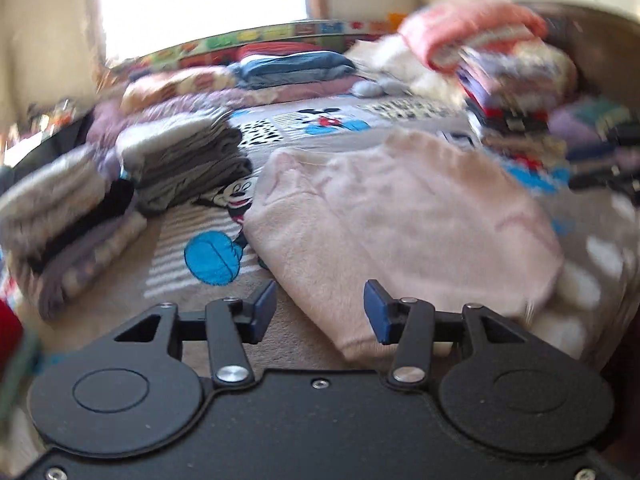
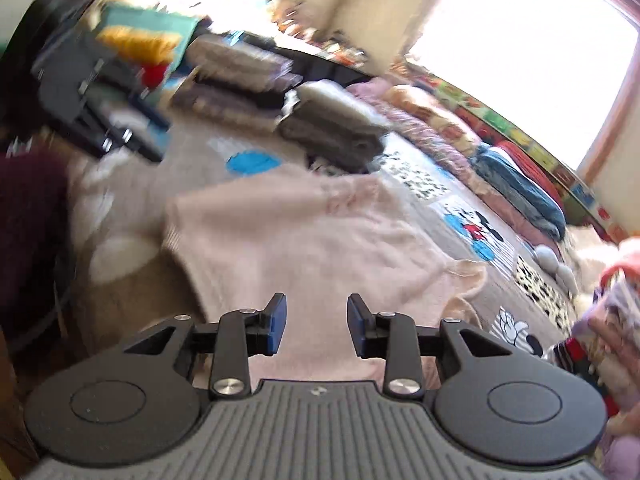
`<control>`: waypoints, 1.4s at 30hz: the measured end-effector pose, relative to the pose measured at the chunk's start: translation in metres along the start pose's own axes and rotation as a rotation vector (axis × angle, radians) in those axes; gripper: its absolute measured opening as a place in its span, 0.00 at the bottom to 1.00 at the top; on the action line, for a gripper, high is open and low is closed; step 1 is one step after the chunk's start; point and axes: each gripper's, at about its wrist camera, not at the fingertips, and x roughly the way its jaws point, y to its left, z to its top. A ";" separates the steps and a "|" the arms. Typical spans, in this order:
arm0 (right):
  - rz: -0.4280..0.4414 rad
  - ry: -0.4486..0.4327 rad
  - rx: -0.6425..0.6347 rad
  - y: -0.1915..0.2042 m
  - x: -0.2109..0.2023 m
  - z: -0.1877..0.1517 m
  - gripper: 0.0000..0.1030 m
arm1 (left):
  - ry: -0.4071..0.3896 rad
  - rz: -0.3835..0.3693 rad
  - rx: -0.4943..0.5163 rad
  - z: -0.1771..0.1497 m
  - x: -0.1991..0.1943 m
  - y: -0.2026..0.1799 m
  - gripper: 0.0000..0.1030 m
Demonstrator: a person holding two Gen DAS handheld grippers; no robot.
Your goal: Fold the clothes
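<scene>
- Pink garment (image 1: pixel 400 220) lies folded on the cartoon-print blanket (image 1: pixel 224 248), filling the centre and lower right of the left wrist view; in the right wrist view the same garment (image 2: pixel 288 240) spreads across the middle of the frame.
- Left gripper (image 1: pixel 320 312) sits at the bottom centre of its view, jaws partly apart, blue pads (image 1: pixel 266 306) bare, nothing between them; the garment's near edge shows in the gap but is not pinched.
- Right gripper (image 2: pixel 316 326) sits at the bottom centre of its view, jaws also partly apart and empty, with the pink cloth behind them.
- Grey folded stack (image 1: pixel 188 164) lies left of centre on the blanket, with another blurred pile (image 1: pixel 68 220) at the left edge.
- Tall mixed pile (image 1: pixel 504 68) topped by a coral piece stands at upper right.
- Window (image 1: pixel 200 4) glares at upper centre of the left view.
- Both views are smeared with motion blur, worst toward the edges.
</scene>
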 end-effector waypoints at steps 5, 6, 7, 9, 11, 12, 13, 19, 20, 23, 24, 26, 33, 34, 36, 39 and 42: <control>0.033 -0.264 0.757 -0.089 -0.023 -0.036 0.49 | 0.023 -0.140 -0.755 -0.017 0.015 0.066 0.46; 0.041 -0.306 0.922 -0.103 -0.022 -0.058 0.49 | 0.034 -0.158 -0.890 -0.028 0.020 0.076 0.46; 0.040 -0.332 1.055 -0.112 -0.016 -0.081 0.50 | 0.041 -0.172 -0.997 -0.040 0.027 0.082 0.46; 0.027 -0.359 1.274 -0.124 0.001 -0.129 0.51 | 0.045 -0.193 -1.135 -0.065 0.041 0.084 0.46; 0.023 -0.358 1.422 -0.123 0.023 -0.170 0.52 | 0.063 -0.216 -1.212 -0.090 0.053 0.080 0.46; 0.025 -0.357 1.491 -0.121 0.034 -0.189 0.53 | 0.070 -0.230 -1.241 -0.100 0.058 0.077 0.46; 0.031 -0.356 1.549 -0.119 0.046 -0.206 0.56 | 0.068 -0.247 -1.265 -0.109 0.063 0.075 0.46; 0.155 -0.410 1.596 -0.106 0.089 -0.242 0.61 | -0.002 -0.363 -1.330 -0.106 0.088 0.076 0.46; 0.196 -0.428 1.591 -0.108 0.094 -0.240 0.67 | -0.018 -0.374 -1.323 -0.103 0.094 0.076 0.46; 0.232 -0.429 1.558 -0.111 0.105 -0.233 0.68 | -0.036 -0.356 -1.246 -0.087 0.107 0.073 0.38; 0.237 -0.425 1.545 -0.111 0.108 -0.230 0.68 | -0.039 -0.333 -1.187 -0.079 0.108 0.070 0.33; 0.246 -0.418 1.520 -0.111 0.114 -0.225 0.67 | -0.047 -0.250 -0.995 -0.057 0.105 0.057 0.25; 0.210 -0.382 1.452 -0.113 0.124 -0.207 0.64 | -0.045 0.235 0.318 0.008 0.106 -0.098 0.12; 0.204 -0.376 1.441 -0.112 0.125 -0.206 0.63 | -0.045 0.279 0.491 0.001 0.113 -0.121 0.12; 0.195 -0.367 1.428 -0.112 0.125 -0.204 0.60 | -0.058 0.315 0.767 -0.021 0.123 -0.158 0.12; 0.185 -0.358 1.416 -0.113 0.125 -0.203 0.54 | -0.036 0.223 0.940 -0.050 0.133 -0.178 0.16; 0.202 -0.377 1.466 -0.113 0.121 -0.216 0.49 | -0.032 0.129 1.030 -0.072 0.133 -0.191 0.32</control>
